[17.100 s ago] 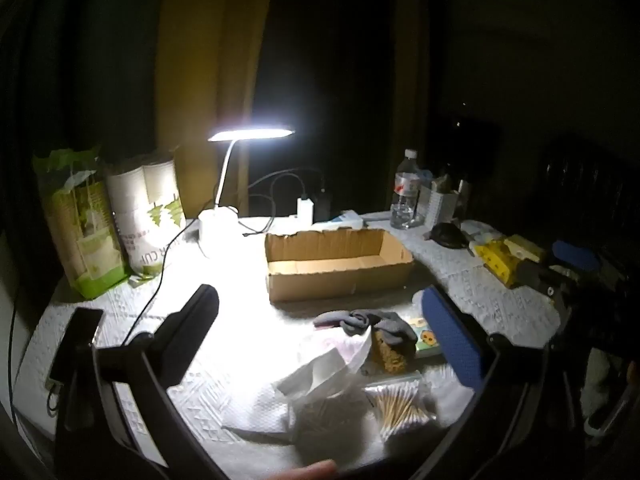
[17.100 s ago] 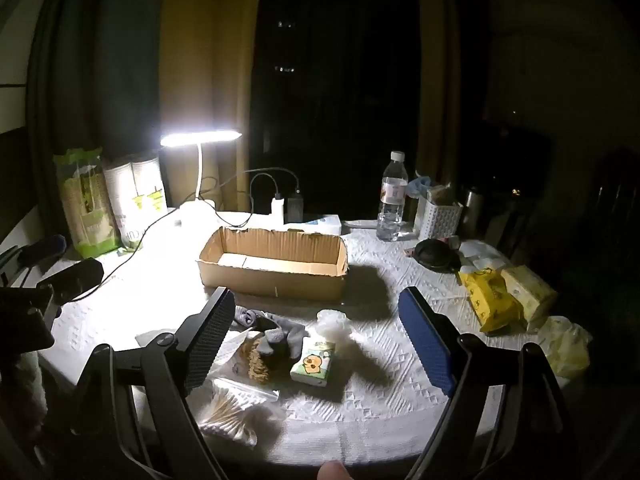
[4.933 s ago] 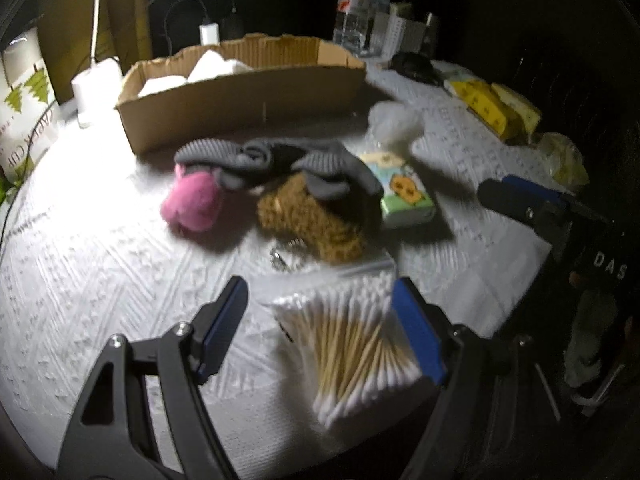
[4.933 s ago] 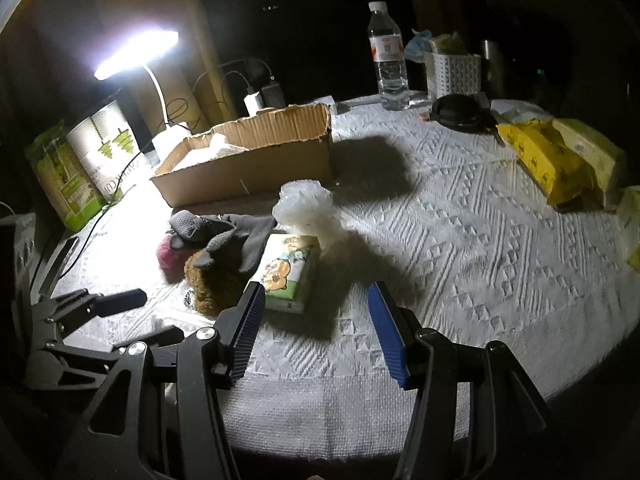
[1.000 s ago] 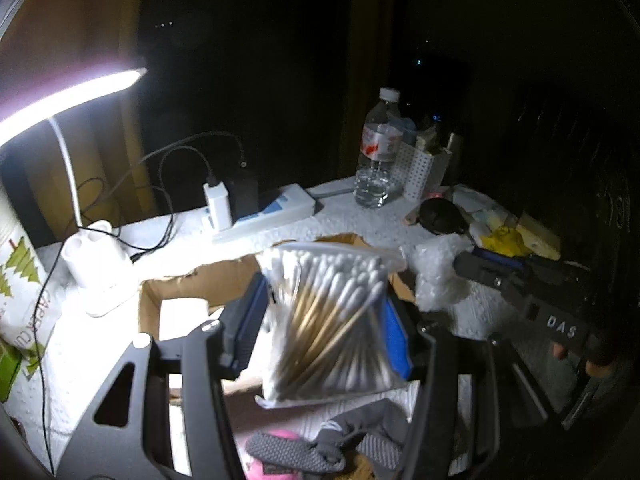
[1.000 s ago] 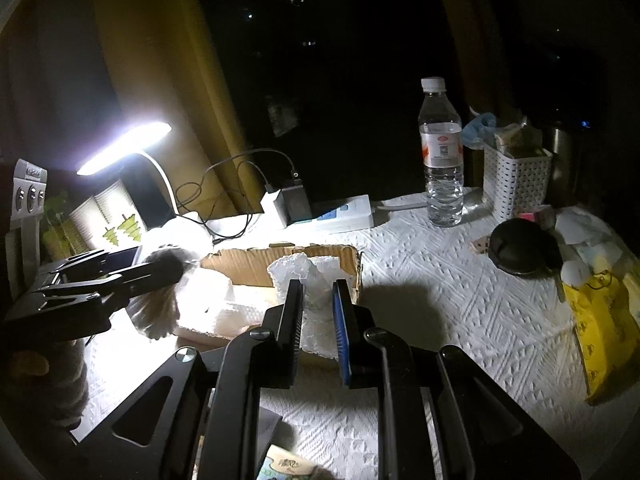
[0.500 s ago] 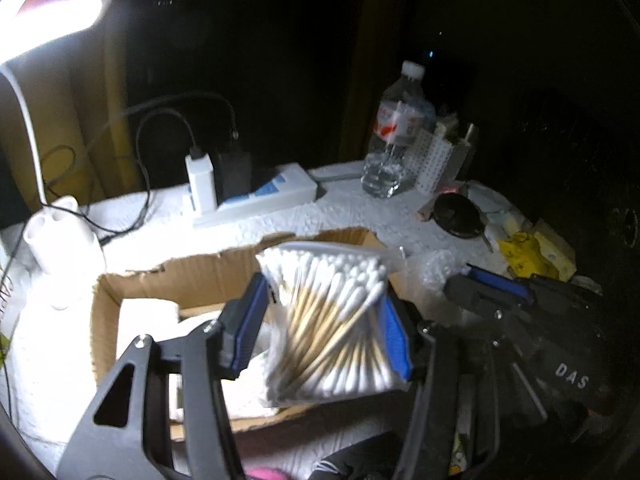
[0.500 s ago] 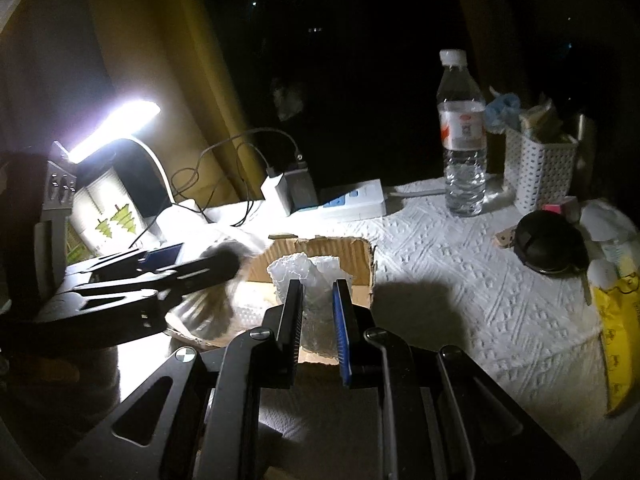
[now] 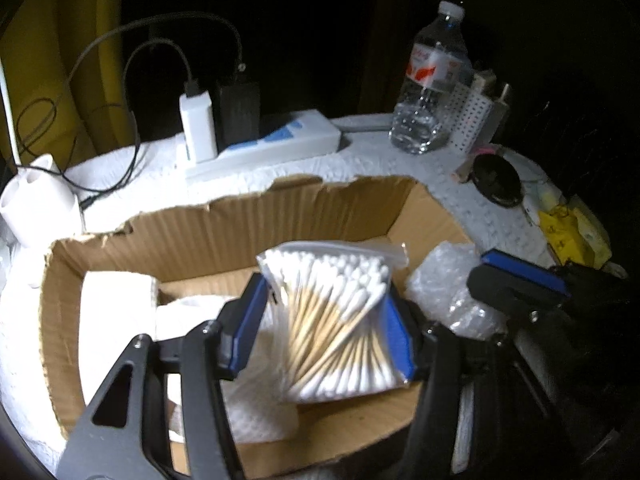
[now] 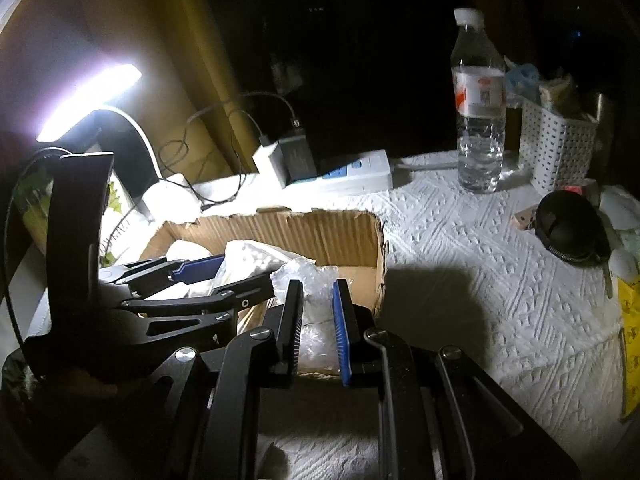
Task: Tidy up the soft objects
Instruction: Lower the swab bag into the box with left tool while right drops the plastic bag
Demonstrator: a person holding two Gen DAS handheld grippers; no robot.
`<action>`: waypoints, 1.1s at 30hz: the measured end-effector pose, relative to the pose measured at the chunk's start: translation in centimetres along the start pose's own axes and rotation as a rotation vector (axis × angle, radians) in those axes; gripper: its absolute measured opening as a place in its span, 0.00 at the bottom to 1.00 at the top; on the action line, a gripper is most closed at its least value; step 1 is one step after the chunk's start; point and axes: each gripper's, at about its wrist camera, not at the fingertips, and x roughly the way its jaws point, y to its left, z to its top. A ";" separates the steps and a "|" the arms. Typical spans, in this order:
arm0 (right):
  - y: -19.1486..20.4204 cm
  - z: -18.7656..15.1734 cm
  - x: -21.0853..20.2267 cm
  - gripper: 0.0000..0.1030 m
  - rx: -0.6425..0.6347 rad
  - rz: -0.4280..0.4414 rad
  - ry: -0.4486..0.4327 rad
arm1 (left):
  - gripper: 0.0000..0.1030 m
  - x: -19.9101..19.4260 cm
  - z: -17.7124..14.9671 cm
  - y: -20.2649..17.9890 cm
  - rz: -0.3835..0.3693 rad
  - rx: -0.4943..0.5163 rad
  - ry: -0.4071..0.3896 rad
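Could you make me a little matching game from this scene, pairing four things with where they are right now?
Things:
1. bag of cotton swabs
2. bubble wrap
3. water bottle
4. folded tissues

Places:
A. lying in the cardboard box
B. clamped in the right gripper
C. clamped in the left gripper
D. standing on the tablecloth beside the white basket

Pairs: 1-C, 2-B, 3-D, 4-A

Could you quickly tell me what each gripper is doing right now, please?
Left gripper: shut on the swab bag, over the box.
Right gripper: shut on the bubble wrap, at the box's right end.
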 end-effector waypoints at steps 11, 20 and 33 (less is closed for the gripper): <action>-0.5 -0.1 1.1 0.28 0.036 -0.030 0.030 | 0.71 0.0 0.3 0.0 0.002 -0.014 0.010; 0.0 0.0 -0.3 0.37 0.037 -0.037 0.007 | 0.86 -2.1 0.4 -0.3 0.021 0.005 -0.025; 0.7 -1.0 -3.4 0.39 0.027 -0.063 -0.026 | 0.86 -6.7 -0.4 -0.5 0.014 0.001 -0.102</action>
